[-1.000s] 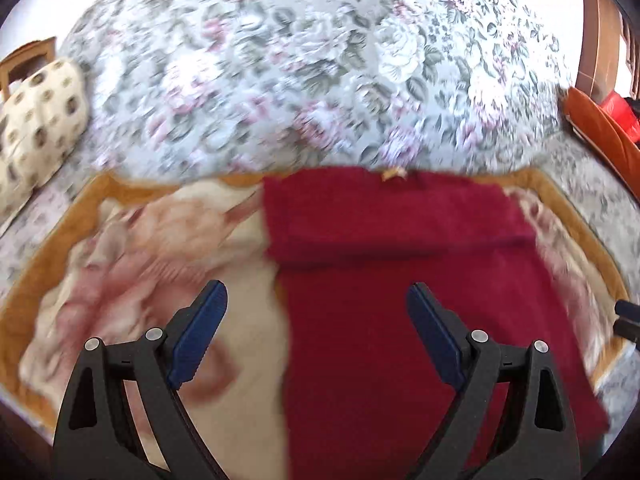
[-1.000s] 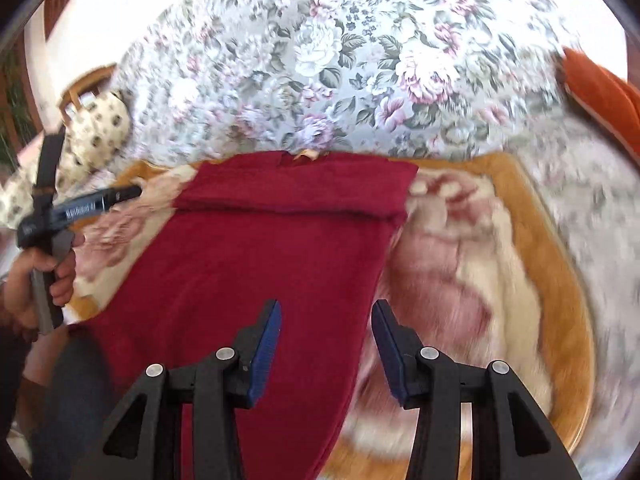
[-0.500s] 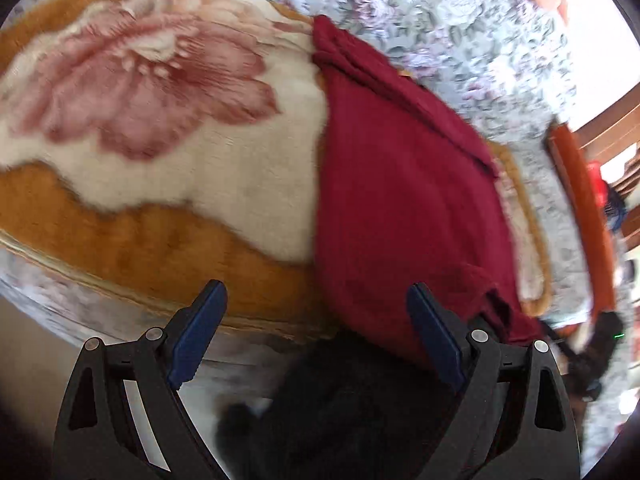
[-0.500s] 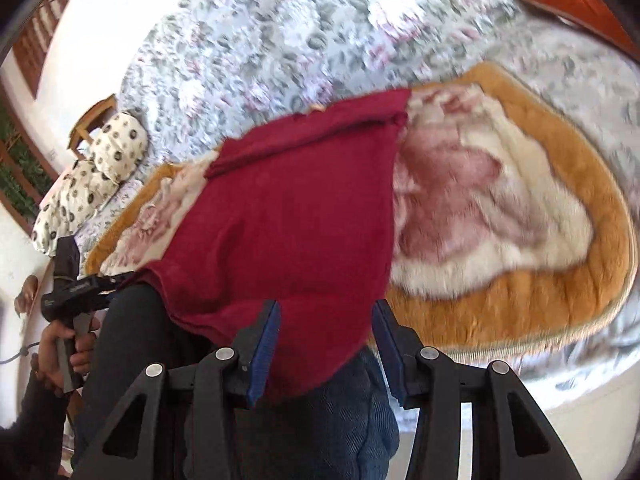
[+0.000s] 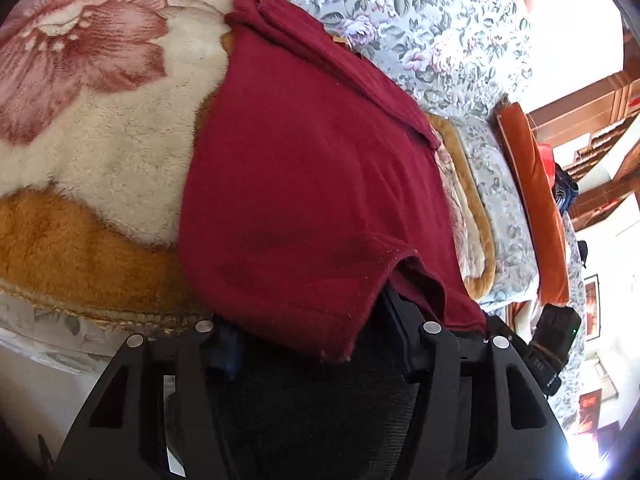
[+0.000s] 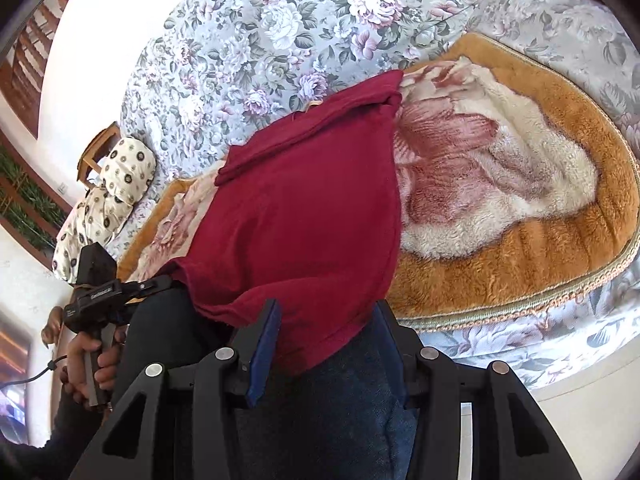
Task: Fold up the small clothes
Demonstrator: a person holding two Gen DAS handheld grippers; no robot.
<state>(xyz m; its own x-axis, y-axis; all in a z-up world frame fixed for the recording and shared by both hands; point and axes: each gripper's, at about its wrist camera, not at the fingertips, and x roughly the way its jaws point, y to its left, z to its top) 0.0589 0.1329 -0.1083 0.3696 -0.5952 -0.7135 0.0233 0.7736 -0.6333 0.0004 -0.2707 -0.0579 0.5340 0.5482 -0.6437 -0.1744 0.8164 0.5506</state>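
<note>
A dark red garment (image 5: 312,168) lies on a fluffy flower-patterned blanket (image 5: 100,120), its top edge folded over and its bottom hem hanging off the front edge over my dark trousers. My left gripper (image 5: 312,344) is open, its jaws either side of the hem's left corner, which drapes over the fingertips. My right gripper (image 6: 324,344) is open around the hem's right corner (image 6: 316,340). The garment (image 6: 304,216) shows whole in the right wrist view, where the left gripper (image 6: 152,282) reaches its left corner.
The blanket (image 6: 520,248) covers a floral sofa seat (image 6: 280,32). A spotted cushion (image 6: 108,184) lies at the left, an orange cushion (image 5: 532,200) at the right. The sofa front drops to a pale floor (image 6: 580,400).
Both grippers moved down and back from above the garment to its bottom hem at the sofa's front edge. The hem now lies between both pairs of open jaws.
</note>
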